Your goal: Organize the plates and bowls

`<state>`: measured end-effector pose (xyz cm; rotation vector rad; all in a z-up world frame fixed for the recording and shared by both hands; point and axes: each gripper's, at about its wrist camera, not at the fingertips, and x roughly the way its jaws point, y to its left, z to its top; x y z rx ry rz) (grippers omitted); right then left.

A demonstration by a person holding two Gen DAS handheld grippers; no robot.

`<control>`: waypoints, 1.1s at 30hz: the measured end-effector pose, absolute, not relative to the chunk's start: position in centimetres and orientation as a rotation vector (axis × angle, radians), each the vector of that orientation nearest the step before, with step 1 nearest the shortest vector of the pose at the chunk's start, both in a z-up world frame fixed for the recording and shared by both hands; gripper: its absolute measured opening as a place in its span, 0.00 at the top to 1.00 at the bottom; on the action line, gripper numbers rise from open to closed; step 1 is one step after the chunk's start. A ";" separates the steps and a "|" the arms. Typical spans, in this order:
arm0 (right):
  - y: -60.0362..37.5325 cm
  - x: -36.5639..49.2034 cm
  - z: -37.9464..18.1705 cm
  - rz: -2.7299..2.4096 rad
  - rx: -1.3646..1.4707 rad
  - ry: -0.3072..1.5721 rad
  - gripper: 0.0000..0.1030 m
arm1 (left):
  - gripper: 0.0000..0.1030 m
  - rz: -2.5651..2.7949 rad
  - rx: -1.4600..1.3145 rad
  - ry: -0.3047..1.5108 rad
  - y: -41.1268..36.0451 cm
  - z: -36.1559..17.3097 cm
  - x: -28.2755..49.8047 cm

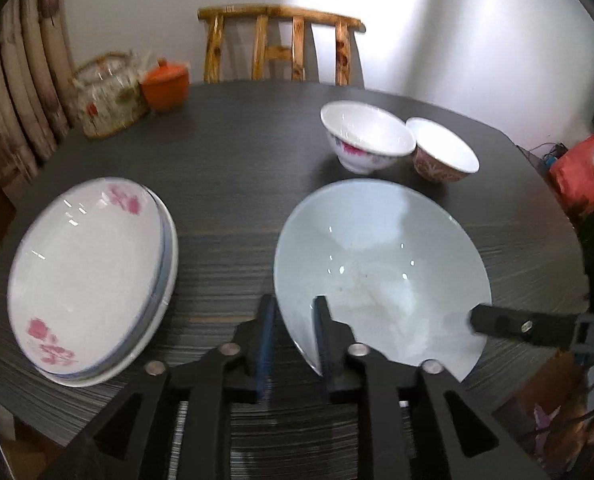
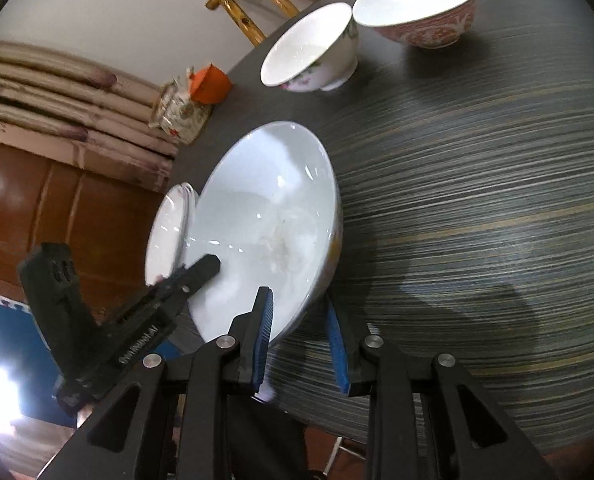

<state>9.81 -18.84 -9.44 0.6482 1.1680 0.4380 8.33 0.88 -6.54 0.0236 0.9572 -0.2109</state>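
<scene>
Left gripper straddles near rim of large pale blue ceramic bowl at lower centre, pads slack. Right gripper pinches bowl's rim. Stacked white floral plates at left.

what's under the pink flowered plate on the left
A second plate with a blue rim line, stacked beneath the pink flowered plate. Only its right edge shows; anything lower is covered.

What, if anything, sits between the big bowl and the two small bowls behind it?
Nothing visible. Only a bare strip of table lies between the big bowl and the floral bowl and red bowl behind it.
</scene>
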 end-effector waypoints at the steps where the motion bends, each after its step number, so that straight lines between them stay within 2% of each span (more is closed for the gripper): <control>1: -19.2 9.6 -9.3 0.447 0.657 1.159 0.73 | 0.64 -0.196 0.036 0.939 1.0 -6.2 8.0; 3: -20.0 9.0 -8.3 0.440 0.635 1.099 0.68 | 0.61 -0.177 0.053 0.889 1.4 -5.2 7.2; 11: -24.0 7.2 -4.6 0.305 0.475 0.839 0.62 | 0.59 -0.172 -0.004 0.857 2.5 -3.1 6.7; 13: -24.8 6.7 -3.8 0.300 0.490 0.777 0.58 | 0.59 -0.170 0.012 0.854 2.2 -2.7 6.7; 14: -25.1 6.5 -3.5 0.295 0.492 0.759 0.50 | 0.59 -0.163 0.029 0.853 2.0 -2.5 6.8; 15: -25.3 6.4 -3.3 0.289 0.494 0.747 0.42 | 0.59 -0.156 0.042 0.853 1.8 -2.3 6.8; 16: -25.6 6.3 -3.0 0.293 0.511 0.733 0.41 | 0.59 -0.151 0.058 0.851 1.5 -2.1 6.9; 25: -25.0 6.4 -1.7 0.348 0.581 0.788 0.38 | 0.57 -0.095 0.139 0.852 -0.4 -0.7 7.1; 27: -24.8 6.1 -1.2 0.343 0.577 0.781 0.33 | 0.53 -0.101 0.122 0.841 -0.4 -0.3 7.1; 29: -24.8 5.9 -0.7 0.344 0.585 0.772 0.31 | 0.39 -0.099 0.097 0.820 -0.1 0.3 6.9; 33: -24.7 5.6 0.0 0.337 0.588 0.765 0.23 | 0.37 -0.066 0.081 0.786 0.4 1.1 6.6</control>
